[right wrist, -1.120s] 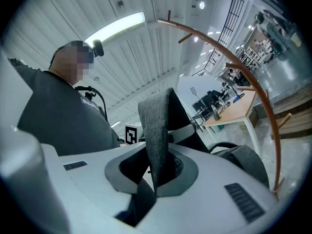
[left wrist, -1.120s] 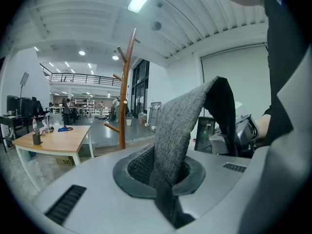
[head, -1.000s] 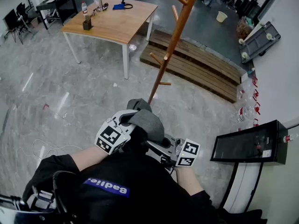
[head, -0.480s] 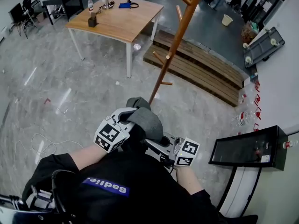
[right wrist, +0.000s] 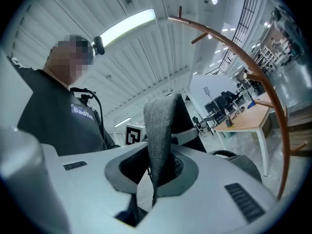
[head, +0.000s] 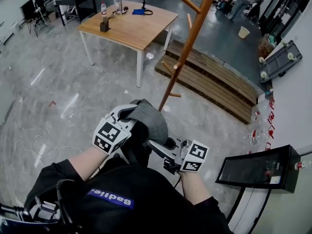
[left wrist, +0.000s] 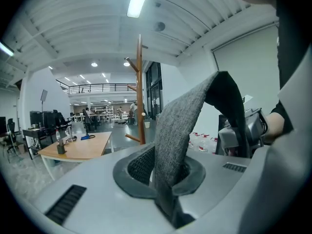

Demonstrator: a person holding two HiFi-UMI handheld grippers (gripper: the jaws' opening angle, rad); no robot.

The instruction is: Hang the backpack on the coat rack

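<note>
Our left gripper (left wrist: 165, 177) has its jaws nearly together, pinched on a grey backpack strap (left wrist: 181, 130) that rises from between them and folds over to the right. Our right gripper (right wrist: 155, 177) grips the same way, jaws almost closed on grey strap webbing (right wrist: 158, 130) standing straight up out of them. We cannot tell whether both hold one strap or two.

From the head view, both grippers sit side by side close to our chest, with the grey fabric of the backpack (head: 150, 122) bunched over the left one (head: 127, 117). The right one (head: 168, 152) is just beside it. The bag's body is mostly hidden beneath them.

The backpack is on the near side of the wooden coat rack (head: 189, 45), just short of its base and touching none of its pegs. Beyond the rack and to its left stands a wooden table (head: 131, 26). A low slatted wooden platform (head: 214, 79) lies behind its base. A black cabinet (head: 258, 162) sits to the rack's right, near us.
</note>
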